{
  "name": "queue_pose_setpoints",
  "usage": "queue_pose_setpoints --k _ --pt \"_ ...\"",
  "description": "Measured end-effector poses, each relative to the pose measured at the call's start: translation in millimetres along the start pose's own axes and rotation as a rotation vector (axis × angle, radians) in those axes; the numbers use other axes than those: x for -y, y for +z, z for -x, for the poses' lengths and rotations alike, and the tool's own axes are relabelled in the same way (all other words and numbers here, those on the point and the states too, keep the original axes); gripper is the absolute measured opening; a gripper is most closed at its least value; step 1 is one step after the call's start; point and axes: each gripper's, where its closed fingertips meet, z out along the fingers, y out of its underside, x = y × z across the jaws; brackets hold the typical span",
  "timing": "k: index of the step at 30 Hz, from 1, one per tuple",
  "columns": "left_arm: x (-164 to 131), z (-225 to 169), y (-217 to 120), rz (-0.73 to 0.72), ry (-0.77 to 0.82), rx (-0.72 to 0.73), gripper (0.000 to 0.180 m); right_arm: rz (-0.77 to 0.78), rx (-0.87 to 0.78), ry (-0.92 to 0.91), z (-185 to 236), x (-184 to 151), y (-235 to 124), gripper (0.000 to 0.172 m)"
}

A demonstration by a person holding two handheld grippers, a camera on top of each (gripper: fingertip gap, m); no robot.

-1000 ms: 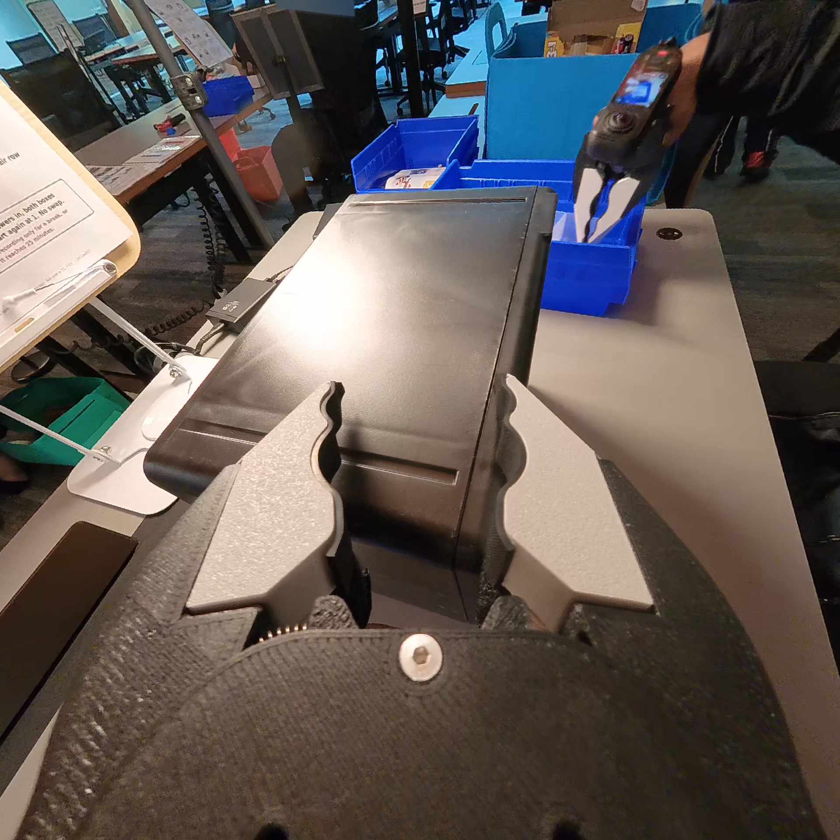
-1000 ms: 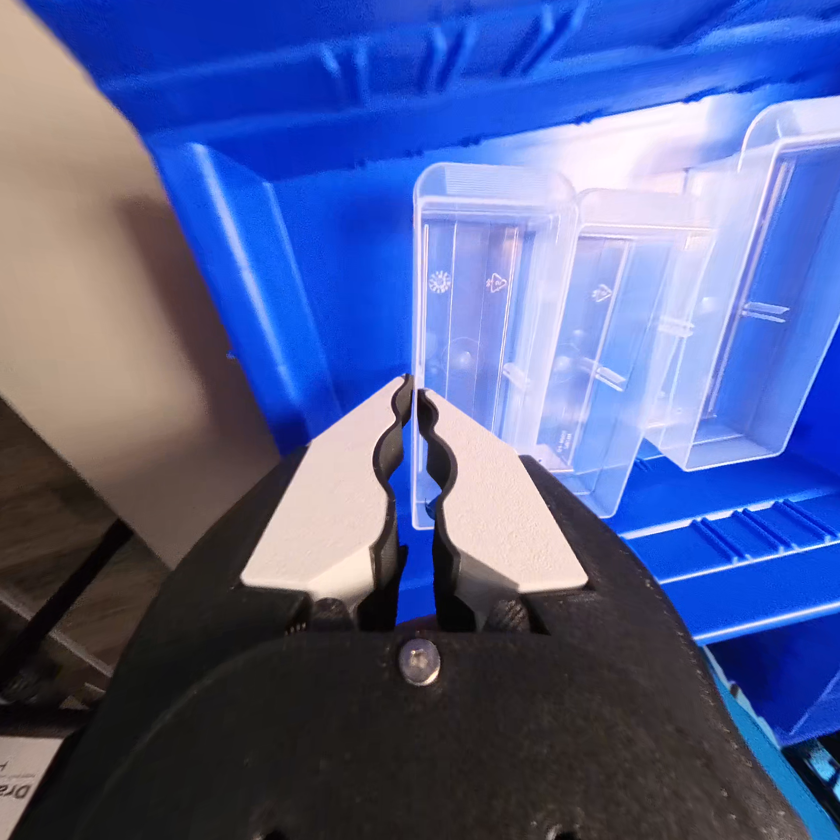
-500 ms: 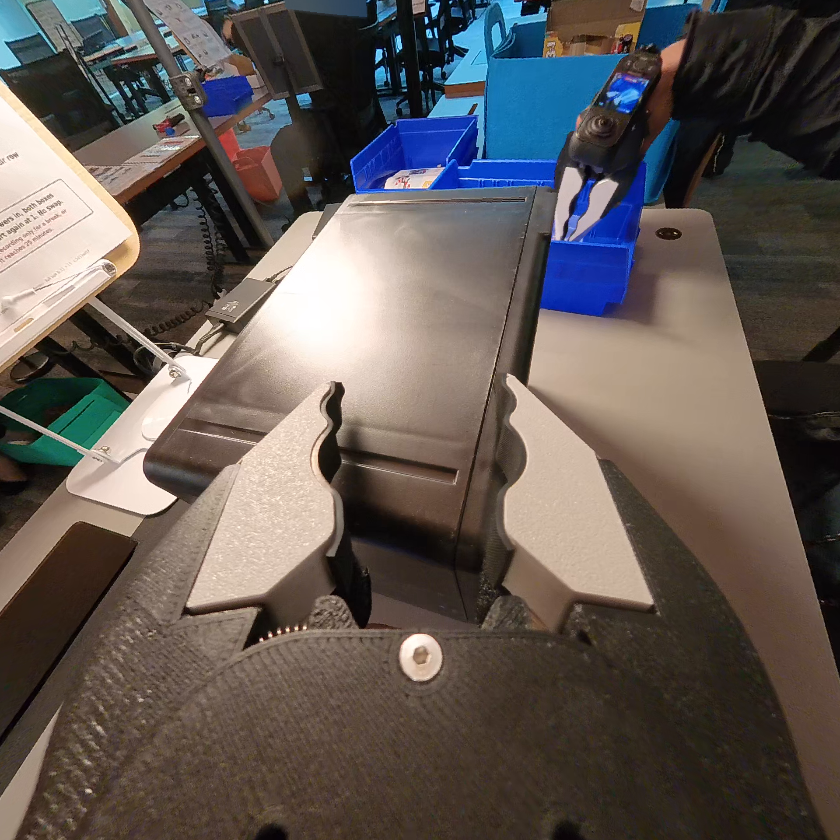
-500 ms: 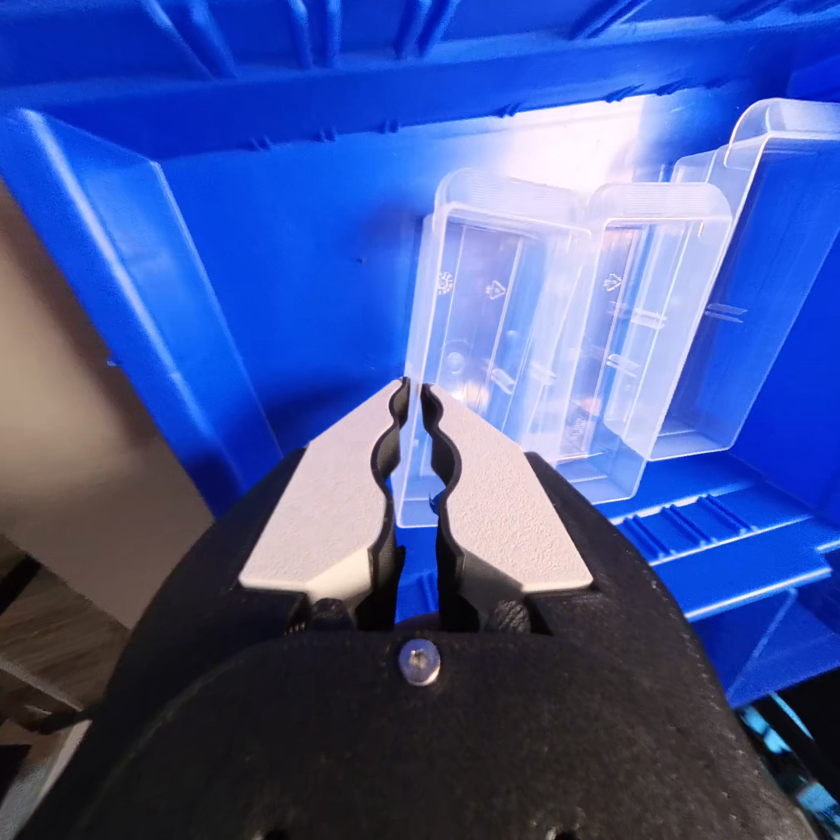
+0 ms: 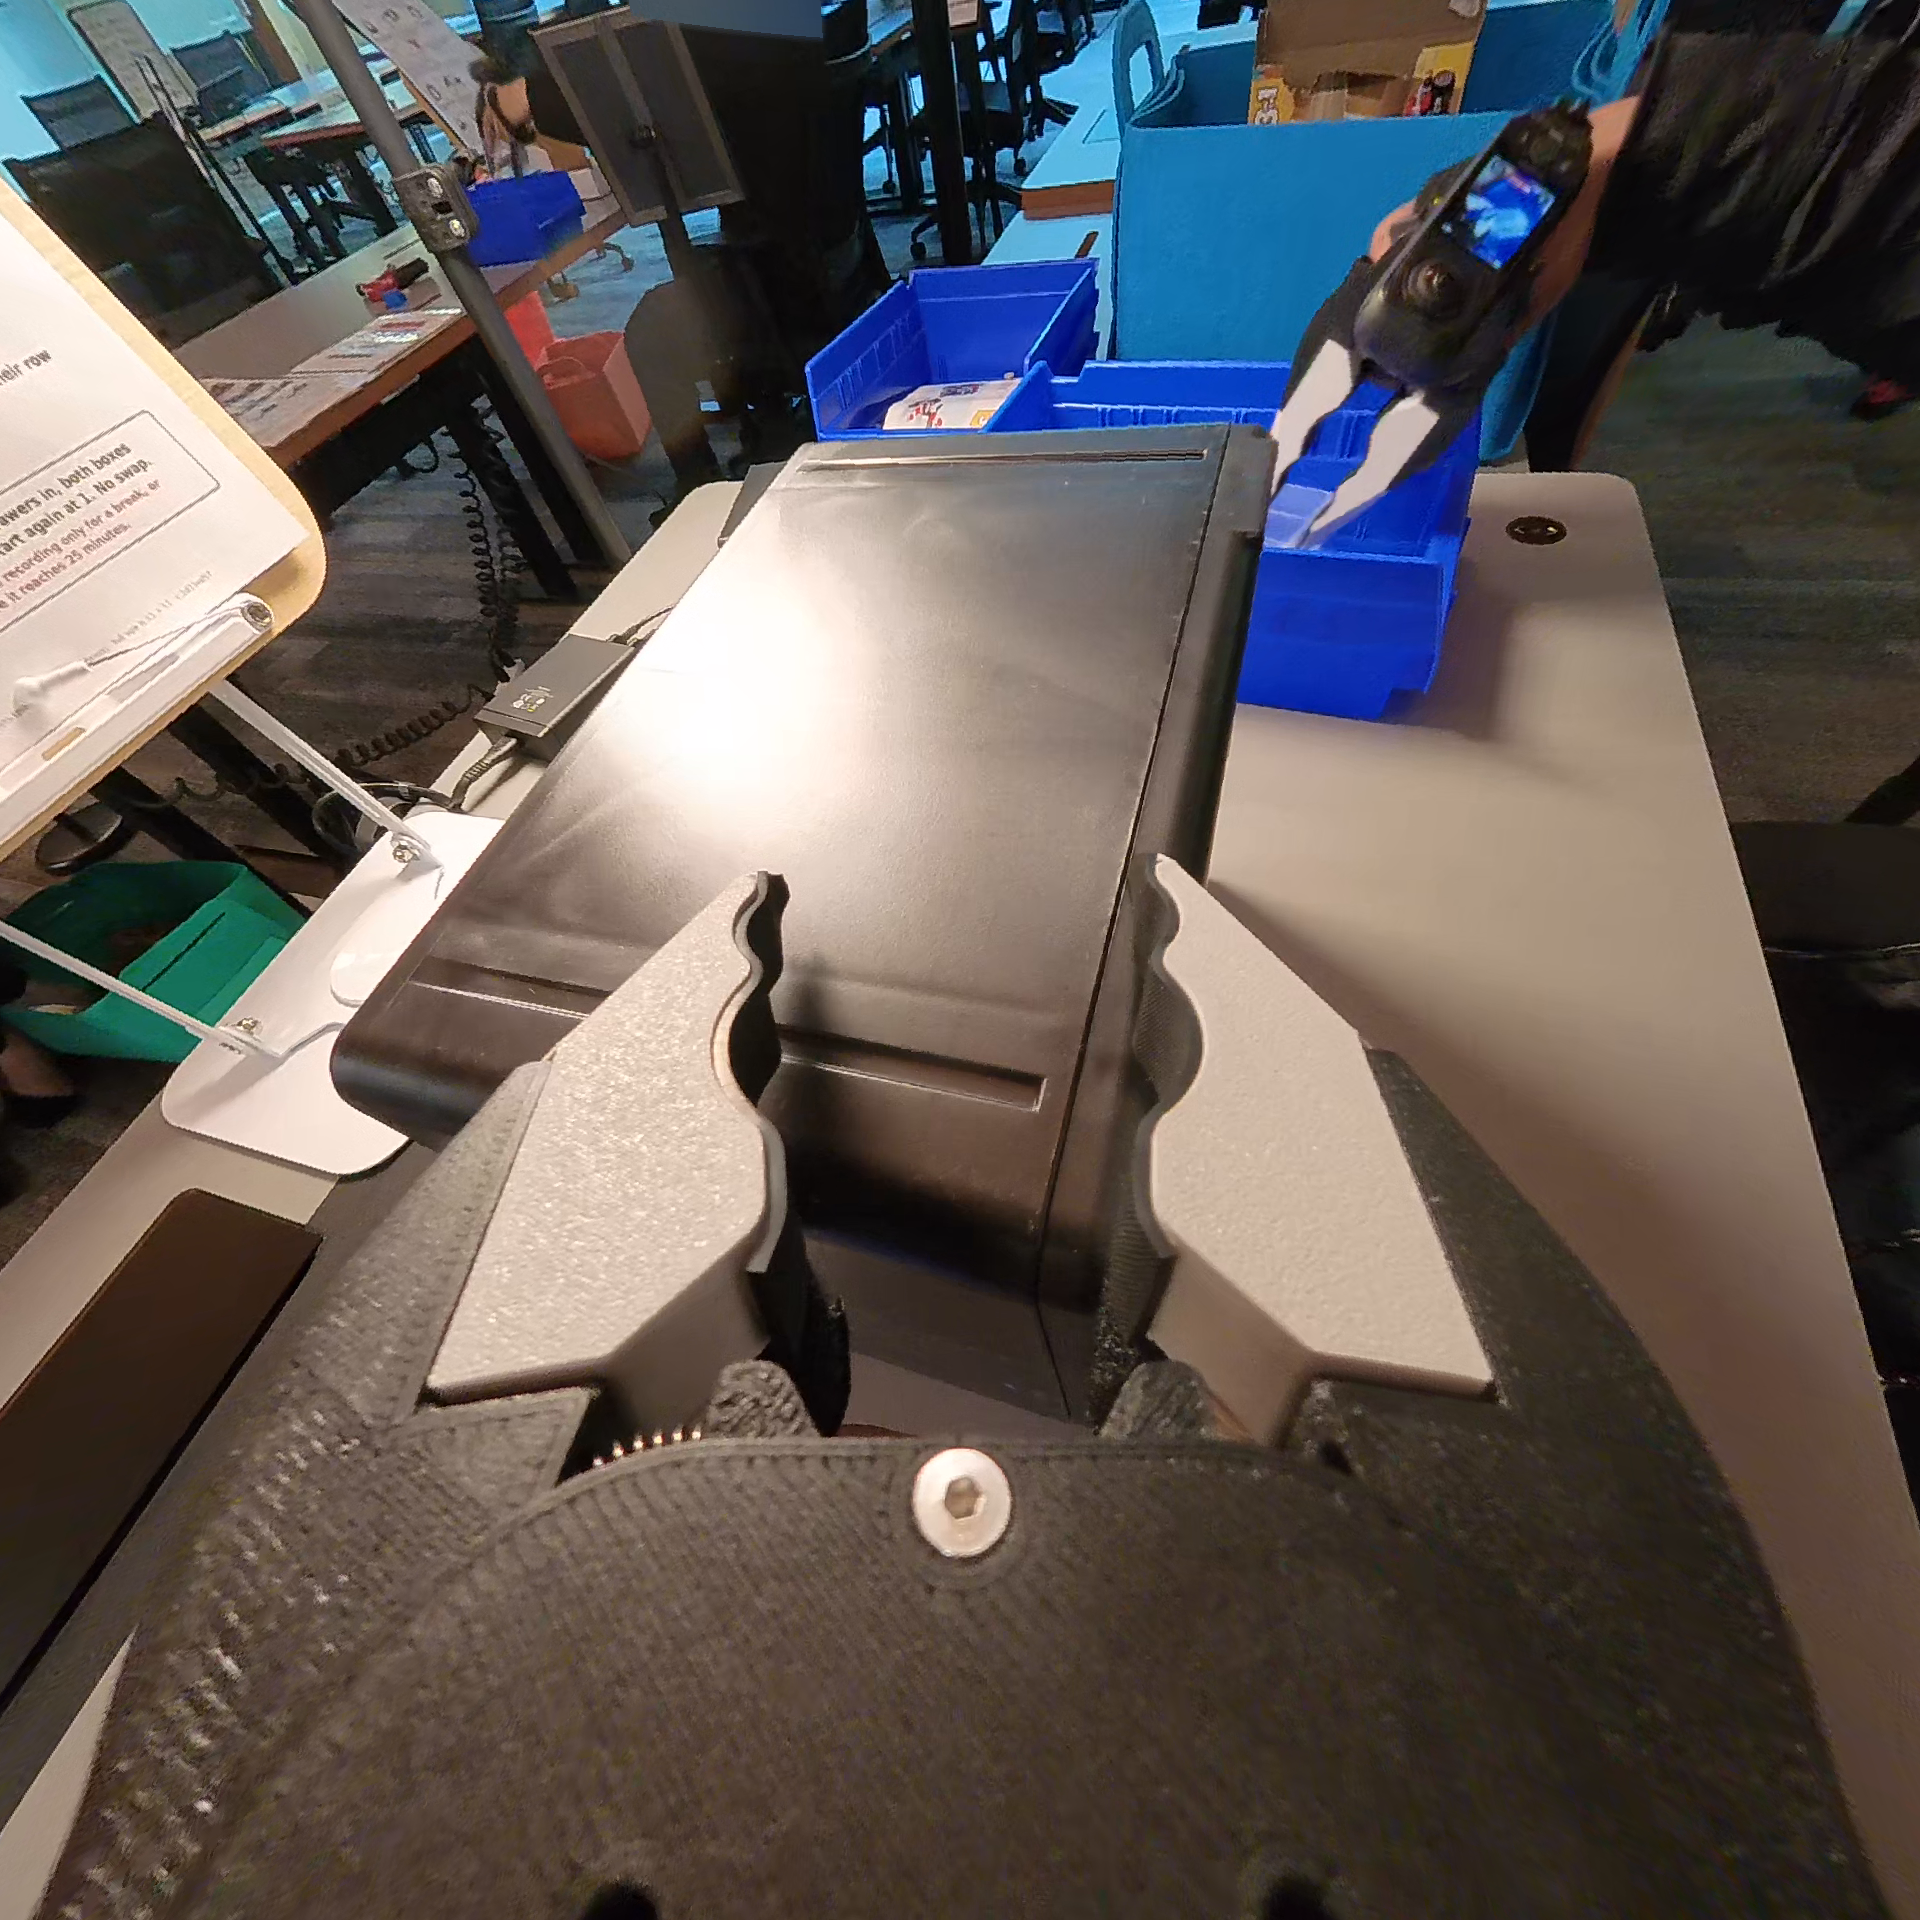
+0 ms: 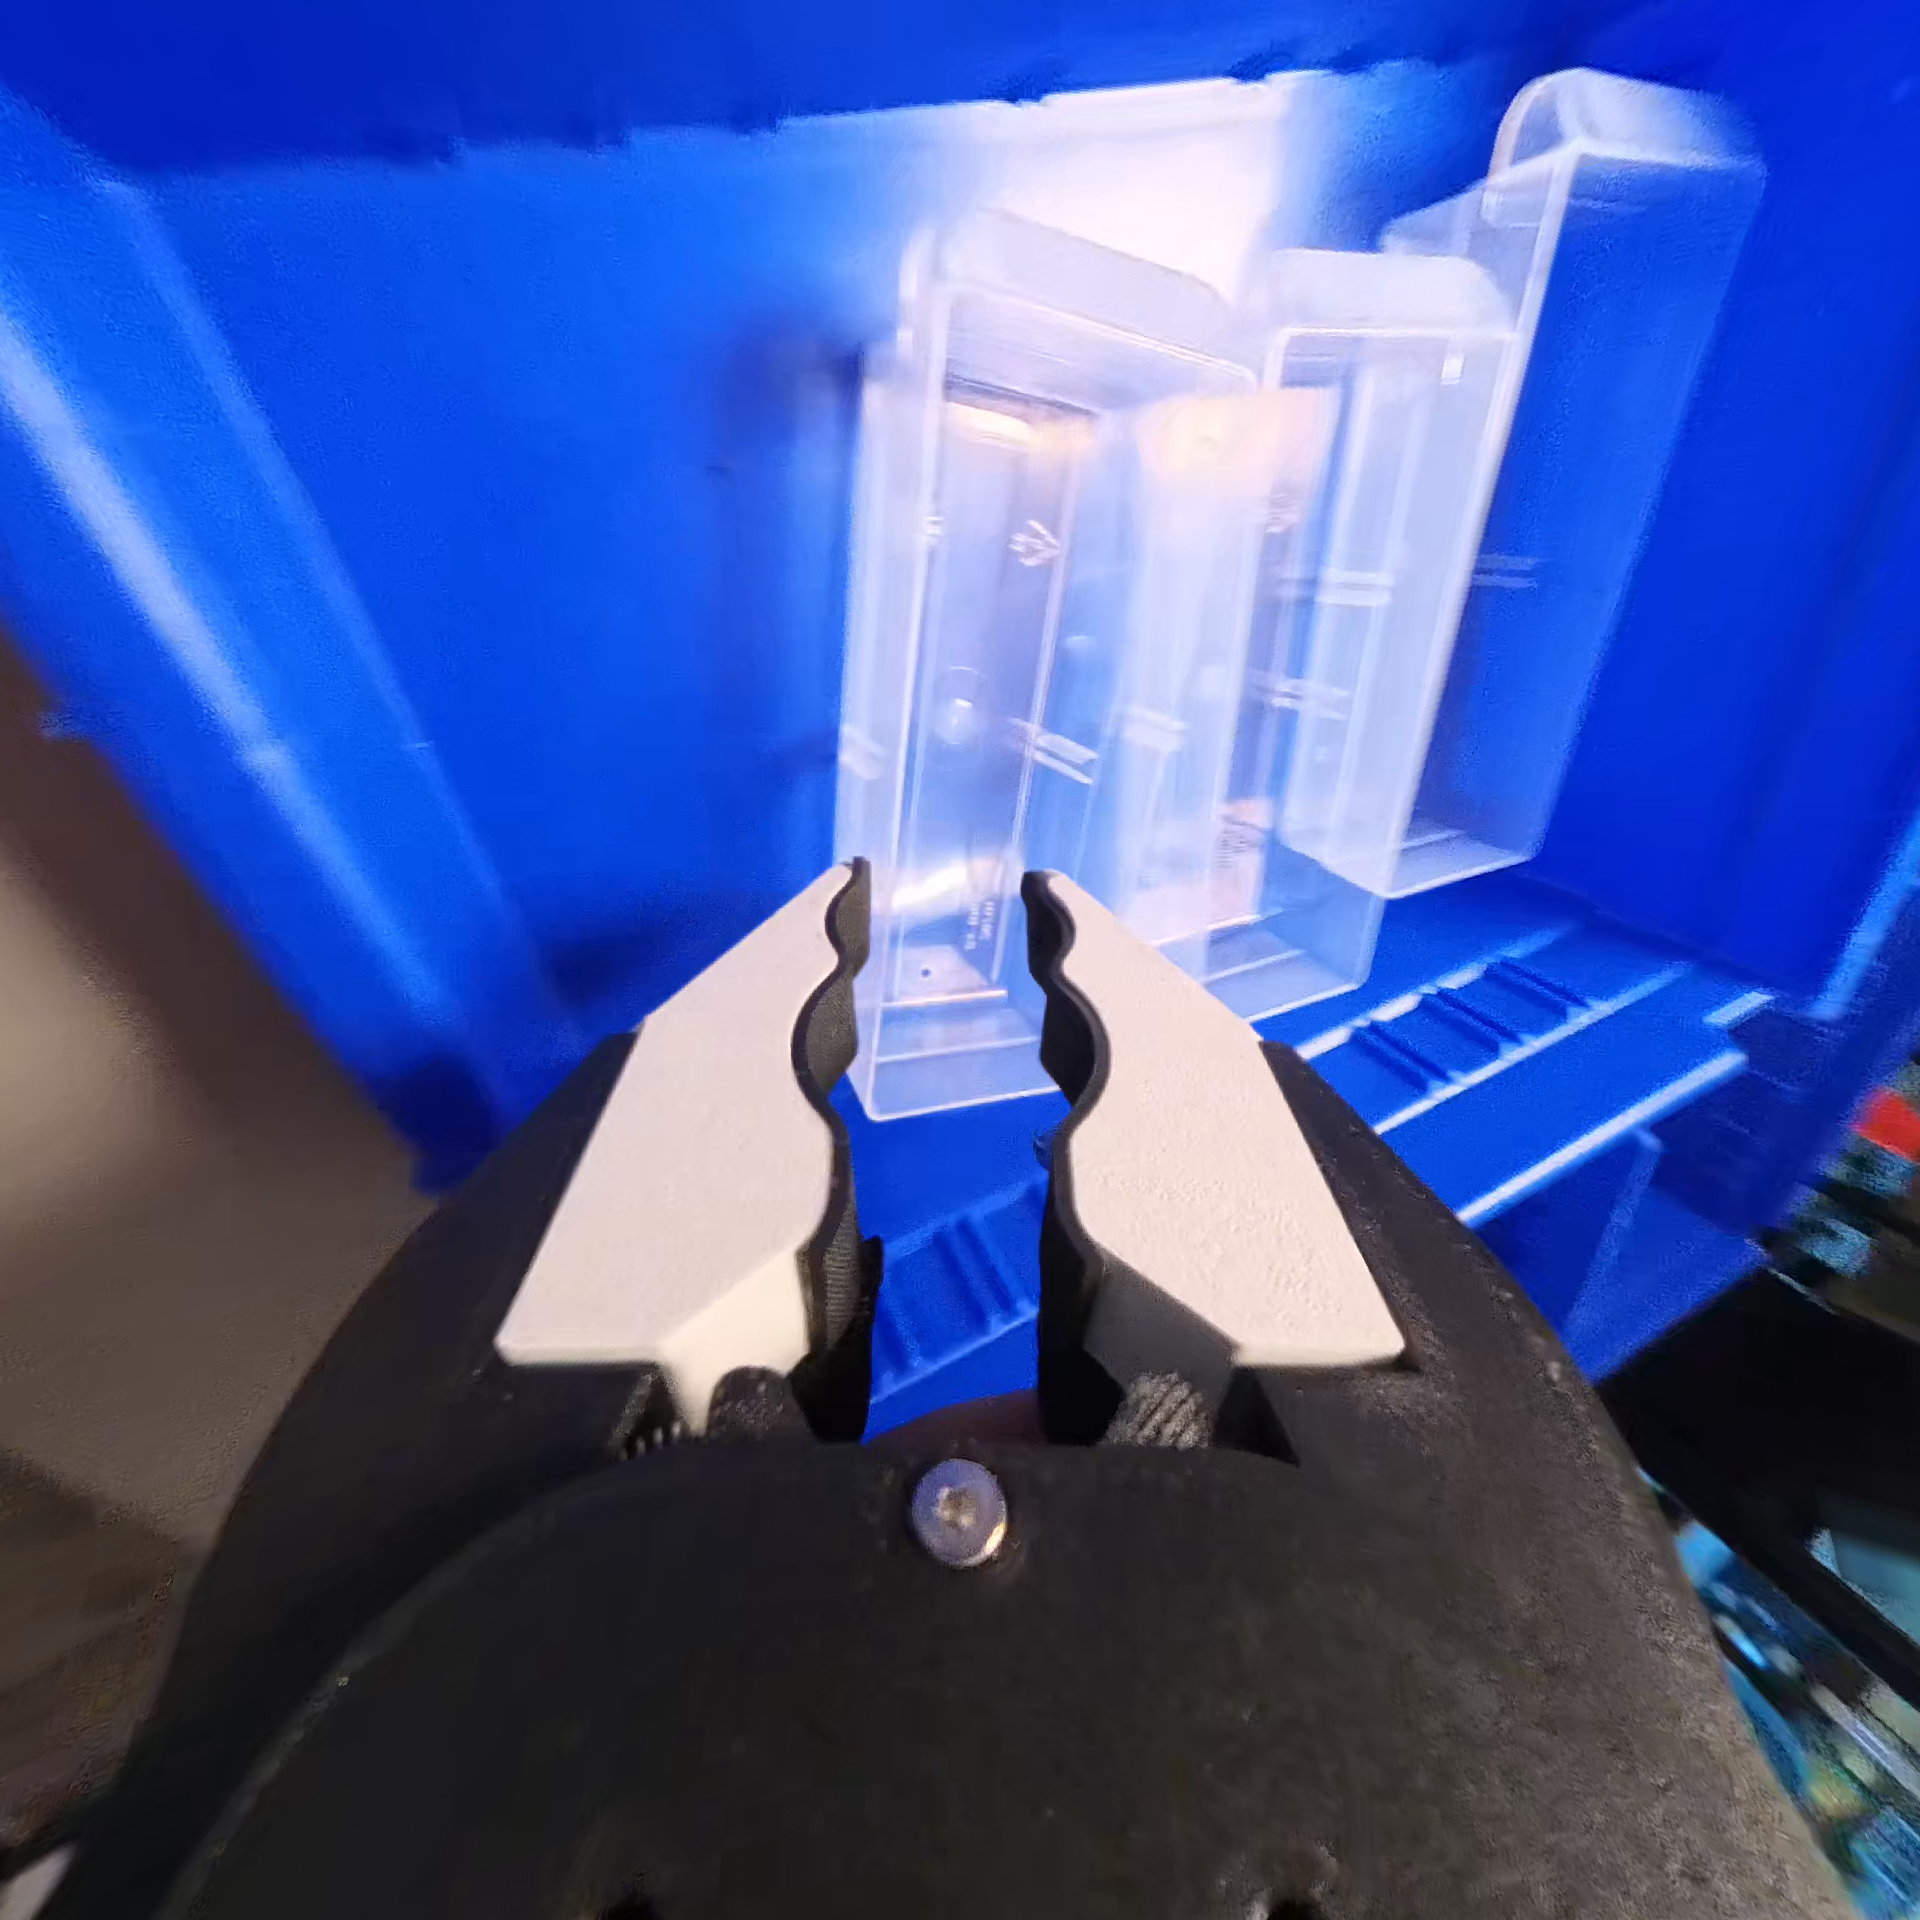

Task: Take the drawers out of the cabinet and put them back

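Right wrist view | clear drawers [image 6: 997, 644], slightly blurred, leaning in blue bin [image 6: 416, 520] | right gripper [image 6: 940, 883] released

We see a cabinet [image 5: 914, 727] of black plastic, its top smooth with a soft sheen that catches the light. The blue bin [image 6: 364, 520] is glossy moulded plastic with ribbed ledges. The drawers [image 6: 987, 623] inside it are clear, thin-walled plastic, shiny and smooth. The left gripper [image 5: 961, 914] has a coarse, layered black body, matt grey grainy fingers [image 5: 644, 1122] and a bright metal screw [image 5: 961, 1501]. The table [image 5: 1455, 883] is matt grey and smooth. A paper sheet lies on a pale wooden board [image 5: 281, 582].
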Motion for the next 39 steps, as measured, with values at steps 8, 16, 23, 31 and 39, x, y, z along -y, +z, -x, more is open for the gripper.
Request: queue_pose_setpoints --k 8,16,23,31,39 --pt "0 0 0 -0.001 0.001 -0.001 0.067 -0.043 -0.128 0.056 -23 17 -19 0.041" --pt "0 0 0 -0.001 -0.002 -0.007 0.068 -0.616 -0.184 0.36 7 174 -137 0.038" --pt "0 0 -1 -0.002 -0.004 -0.001 0.068 -1.285 0.225 1.074 42 292 -140 0.038" --pt "0 0 -1 -0.002 -0.003 -0.007 0.068 -1.453 0.399 1.47 22 296 -100 0.038" --pt "0 0 0 -0.004 -0.003 -0.005 0.068 -1.63 0.45 1.57 17 296 -106 0.008"
